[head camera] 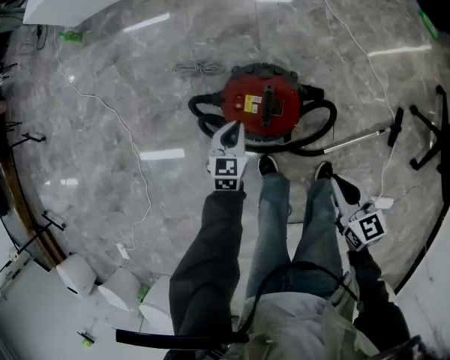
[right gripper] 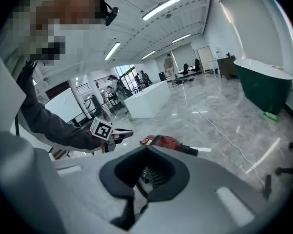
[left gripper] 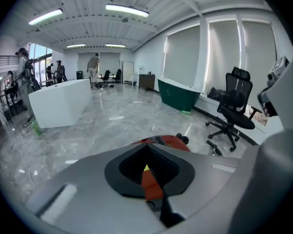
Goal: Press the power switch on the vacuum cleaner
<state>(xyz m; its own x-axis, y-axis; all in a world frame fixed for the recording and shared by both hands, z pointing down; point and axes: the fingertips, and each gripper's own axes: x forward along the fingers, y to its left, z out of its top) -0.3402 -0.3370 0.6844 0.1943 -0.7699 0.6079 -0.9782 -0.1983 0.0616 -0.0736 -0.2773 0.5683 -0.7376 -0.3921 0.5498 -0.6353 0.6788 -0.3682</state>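
The red vacuum cleaner (head camera: 261, 105) stands on the marble floor in front of my feet, with a yellow label and a black handle on its lid. I cannot make out its power switch. My left gripper (head camera: 229, 130) is shut, its tip over the vacuum's near left edge. Between its closed jaws in the left gripper view, the left gripper (left gripper: 146, 147) shows the red body (left gripper: 162, 140) just ahead. My right gripper (head camera: 337, 190) hangs shut beside my right leg, away from the vacuum. The right gripper view shows the right gripper (right gripper: 146, 149), the vacuum (right gripper: 163, 142) and the left gripper (right gripper: 112, 132).
A black hose (head camera: 324, 124) loops around the vacuum and a metal wand (head camera: 364, 136) lies to its right. A grey coiled cable (head camera: 199, 69) lies behind it; a white cable (head camera: 112, 118) crosses the floor at left. An office chair (left gripper: 232, 108) stands at right.
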